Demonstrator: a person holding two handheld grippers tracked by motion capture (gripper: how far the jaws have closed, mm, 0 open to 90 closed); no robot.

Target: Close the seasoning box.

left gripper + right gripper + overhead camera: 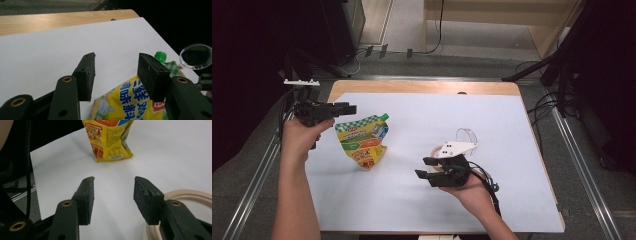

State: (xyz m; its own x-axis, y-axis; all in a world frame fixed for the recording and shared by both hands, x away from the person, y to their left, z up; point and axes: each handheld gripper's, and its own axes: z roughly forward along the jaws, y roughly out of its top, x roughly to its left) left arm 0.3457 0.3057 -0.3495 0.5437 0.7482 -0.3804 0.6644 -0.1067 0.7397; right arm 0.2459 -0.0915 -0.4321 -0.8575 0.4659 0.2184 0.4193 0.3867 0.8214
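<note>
Pouch (pixel 362 140) first: the yellow stand-up packet with the green cap (pixel 160 55) sits on the white sheet (pixel 432 150) toward the left edge of the bench (pixel 422 87), propped on its own base, which is why it stays upright with nothing gripping it; its crumpled, leaning body suggests it would tip easily under a clumsy push. My left gripper (pixel 343 108) hangs just above the pouch's top, near the left edge; its jaws stand parted with nothing pressed between them, the printed face showing below and between them in the left gripper view. My right gripper (pixel 428 168) is held low over the sheet toward the near right, pointing across at the pouch; its jaws are likewise released, bare sheet between them. Just beside it lies a beige ring (pixel 185 195), and a clear round lens-like piece (pixel 195 56) lies beyond; what these are I cannot tell. I judge the pouch is what both hands are lined up on, left from above, right from the side.
</note>
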